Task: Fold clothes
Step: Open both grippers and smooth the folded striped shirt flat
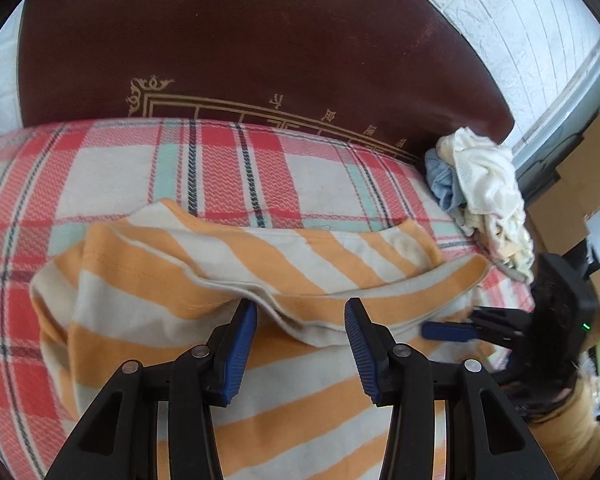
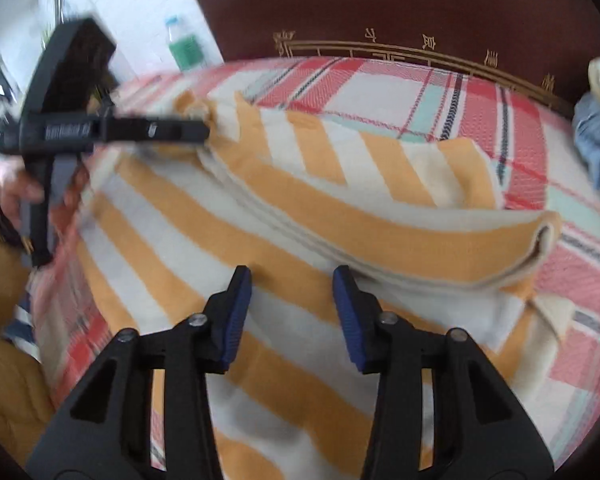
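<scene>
An orange and white striped garment (image 1: 236, 280) lies on a red plaid blanket (image 1: 100, 168), with its far part folded back toward me into a thick hem edge. It also shows in the right wrist view (image 2: 340, 216). My left gripper (image 1: 300, 312) is open, its blue pads at the folded edge with nothing between them. My right gripper (image 2: 292, 276) is open and empty just short of the same fold; it appears from the side in the left wrist view (image 1: 448, 330). The left gripper seen from the side (image 2: 204, 130) touches the garment's far left corner.
A pile of white and blue clothes (image 1: 480, 196) lies at the blanket's right edge. A dark brown headboard (image 1: 260, 40) with gold trim stands behind. Cardboard boxes (image 1: 572, 200) are at the right. A green bottle (image 2: 184, 46) stands at the far left.
</scene>
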A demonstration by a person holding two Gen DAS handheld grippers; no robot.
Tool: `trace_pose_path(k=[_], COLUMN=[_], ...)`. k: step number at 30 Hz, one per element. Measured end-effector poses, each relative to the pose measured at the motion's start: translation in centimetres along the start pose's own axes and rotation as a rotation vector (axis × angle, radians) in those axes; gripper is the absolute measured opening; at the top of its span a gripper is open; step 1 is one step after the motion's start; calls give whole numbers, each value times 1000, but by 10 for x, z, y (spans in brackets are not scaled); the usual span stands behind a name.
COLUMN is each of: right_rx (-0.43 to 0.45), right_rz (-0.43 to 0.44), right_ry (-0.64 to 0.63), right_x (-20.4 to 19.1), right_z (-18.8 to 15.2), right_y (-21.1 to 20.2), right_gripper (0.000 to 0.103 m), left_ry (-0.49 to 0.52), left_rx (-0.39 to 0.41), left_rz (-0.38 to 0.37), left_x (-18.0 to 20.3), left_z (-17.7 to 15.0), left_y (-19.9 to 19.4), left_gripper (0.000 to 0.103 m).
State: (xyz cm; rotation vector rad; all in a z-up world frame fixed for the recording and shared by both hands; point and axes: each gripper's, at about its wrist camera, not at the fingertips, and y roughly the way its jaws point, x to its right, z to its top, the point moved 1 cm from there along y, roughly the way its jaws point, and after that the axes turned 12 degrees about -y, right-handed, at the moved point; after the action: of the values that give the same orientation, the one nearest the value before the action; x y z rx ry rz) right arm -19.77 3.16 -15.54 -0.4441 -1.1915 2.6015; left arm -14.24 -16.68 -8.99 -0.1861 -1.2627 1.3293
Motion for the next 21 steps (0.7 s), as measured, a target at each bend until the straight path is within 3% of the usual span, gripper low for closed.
trace_pose_path(k=[11,18,21], right_rx=[77,115,64], right_rz=[-84,-128,-146], right_ry=[65,51,50], right_x=[33,38,42], right_z=[37,34,25], right_y=[11,-10,-6], right_gripper=[43,43,43], left_ry=[89,49,110], left_rx=[-123,-58,13], left_rz=[-56,-25,86], left_x=[27,26,28], left_z=[-6,13,4], left_y=[28,33,22], left_gripper=[55,55,55])
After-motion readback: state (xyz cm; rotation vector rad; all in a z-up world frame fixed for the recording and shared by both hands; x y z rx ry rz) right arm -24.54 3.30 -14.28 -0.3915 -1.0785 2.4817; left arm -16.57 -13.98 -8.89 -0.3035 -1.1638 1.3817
